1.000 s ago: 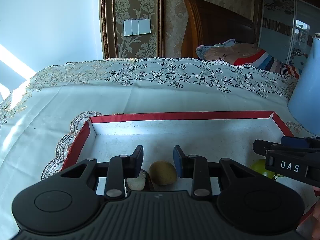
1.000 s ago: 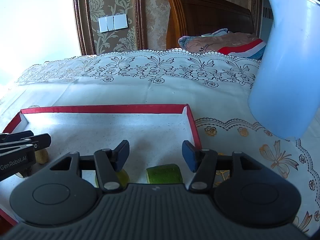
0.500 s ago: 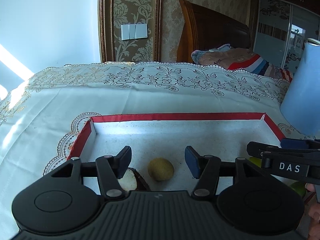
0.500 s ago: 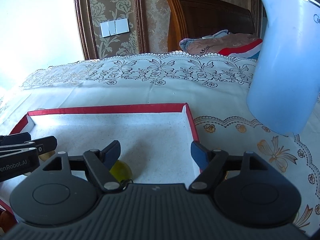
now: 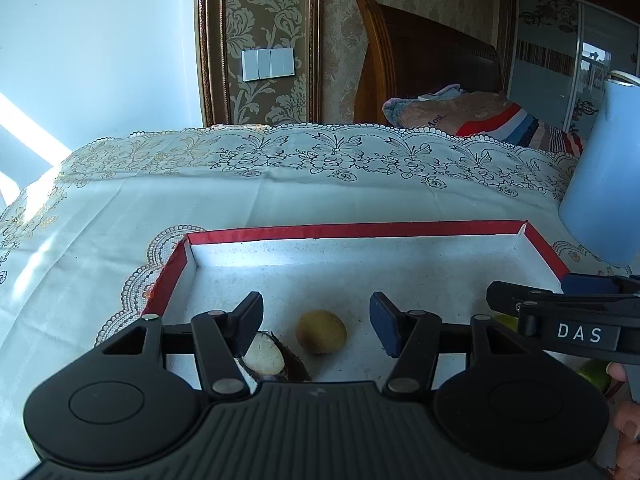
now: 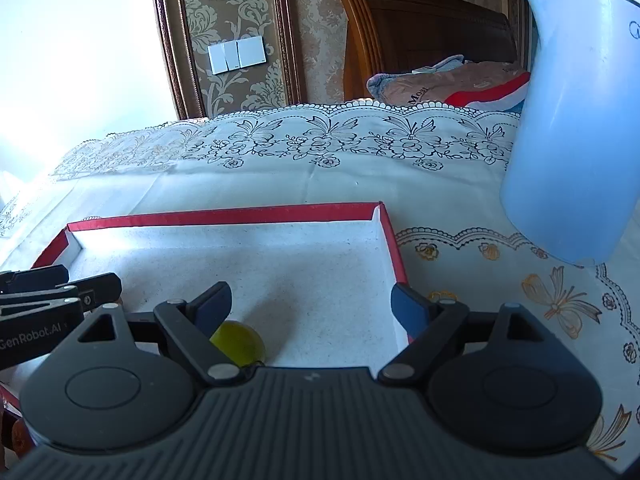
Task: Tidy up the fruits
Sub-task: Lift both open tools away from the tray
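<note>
A shallow tray (image 5: pixel 256 234) with a red rim and a white speckled floor lies on a cloth with printed flowers (image 5: pixel 320 184), and everything below is placed against that tray.

The left gripper (image 5: pixel 316 326) hovers over the tray's near edge, toward its left half. Its jaws stand apart and still, pressing on nothing. A small brown-green round fruit (image 5: pixel 321 331) rests on the tray floor between the two fingers, touching neither. Just left of it, partly under the left finger, lies a cut fruit with white flesh and a dark shell (image 5: pixel 265 359), also on the tray floor.

The right gripper (image 6: pixel 310 307) hangs over the tray's near right corner; its right finger reaches past the red right wall. Its jaws are opening, and no fruit is clamped. A yellow-green round fruit (image 6: pixel 239 341) sits on the tray floor beside the left finger's pad; whether it touches the pad cannot be told.

In the left wrist view more green fruit (image 5: pixel 596 372) shows at the tray's right end, below the right gripper's body.

A pale blue jug (image 6: pixel 576 140) stands on the cloth just beyond the tray's right side
</note>
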### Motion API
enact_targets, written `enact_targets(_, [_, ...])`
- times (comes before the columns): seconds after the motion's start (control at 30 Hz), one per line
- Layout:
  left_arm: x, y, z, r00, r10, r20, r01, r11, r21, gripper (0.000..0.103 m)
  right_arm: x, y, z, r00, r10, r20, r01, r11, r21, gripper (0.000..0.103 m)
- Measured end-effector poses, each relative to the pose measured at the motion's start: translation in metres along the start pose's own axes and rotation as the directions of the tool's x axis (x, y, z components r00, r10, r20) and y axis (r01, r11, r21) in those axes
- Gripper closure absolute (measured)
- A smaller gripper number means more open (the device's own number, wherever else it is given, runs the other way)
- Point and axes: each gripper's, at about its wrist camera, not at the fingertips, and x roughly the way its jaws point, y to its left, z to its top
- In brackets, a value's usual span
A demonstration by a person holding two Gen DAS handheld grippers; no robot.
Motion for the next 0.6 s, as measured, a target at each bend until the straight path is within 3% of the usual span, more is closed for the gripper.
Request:
enact_targets(0.17, [-0.018, 0.002, -0.013, 1.0, 0.016, 0.01, -0.016, 1.0, 0.006, 0.045, -0.001, -0.003, 0.0, 1.0, 0.015, -0.003, -0.015, 1.0, 0.006, 0.016])
enact_targets(0.33, [-0.029, 0.009, -0.021, 1.0, -0.029, -0.009, 0.029, 0.999, -0.023, 0.045, -0.002, -0.002, -0.001, 1.0, 0.017, -0.002, -0.017, 1.0, 0.008, 0.014])
enact_targets(0.6, [-0.039, 0.009, -0.032, 0.999, -0.03, 0.04, 0.03, 1.0, -0.005, 0.044, -0.002, 0.0, -0.003, 1.0, 0.009, -0.004, -0.009, 1.0, -0.005, 0.013])
